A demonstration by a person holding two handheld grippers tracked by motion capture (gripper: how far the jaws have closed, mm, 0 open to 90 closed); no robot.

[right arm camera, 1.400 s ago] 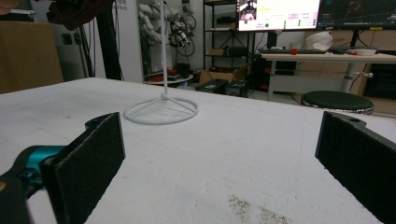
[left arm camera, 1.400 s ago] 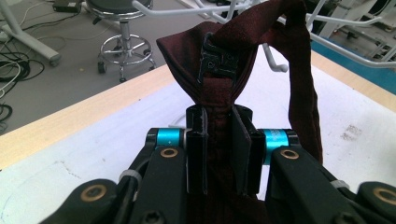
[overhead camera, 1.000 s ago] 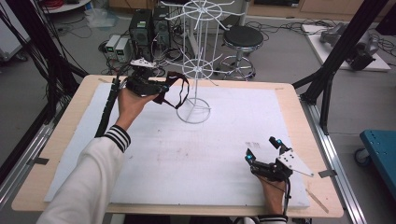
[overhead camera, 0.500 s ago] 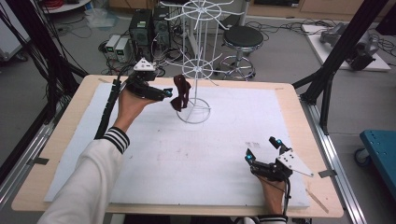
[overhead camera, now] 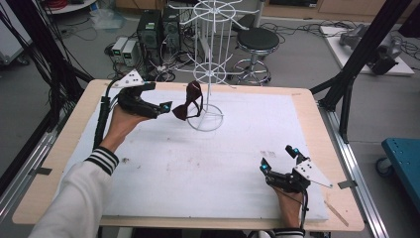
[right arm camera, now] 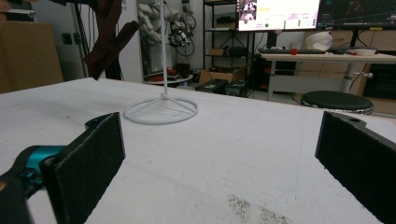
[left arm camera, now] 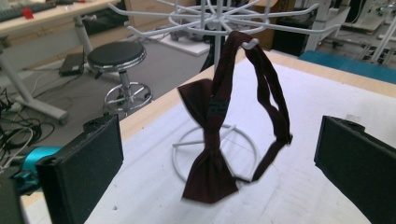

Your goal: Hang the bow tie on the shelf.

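A dark red bow tie (overhead camera: pixel 187 107) hangs by its strap from a lower hook of the white wire rack (overhead camera: pixel 208 74), just above the rack's ring base (overhead camera: pixel 205 120). My left gripper (overhead camera: pixel 162 103) is open just left of the tie and clear of it. In the left gripper view the bow tie (left arm camera: pixel 211 154) dangles between the two wide-apart black pads (left arm camera: pixel 88 168) and touches neither. My right gripper (overhead camera: pixel 278 158) rests open on the white mat near the front right, holding nothing. From the right gripper view, the rack base (right arm camera: pixel 161 111) stands far ahead.
A white mat (overhead camera: pixel 198 168) covers the wooden table (overhead camera: pixel 317 104). Behind the far edge stand a black stool (overhead camera: pixel 257 42) and computer cases (overhead camera: pixel 158 29) on the floor. Black frame posts (overhead camera: pixel 356 64) rise at the right.
My left gripper has let go of the bow tie, which now hangs from the rack hook, and has drawn back to the left. The right gripper has stayed still.
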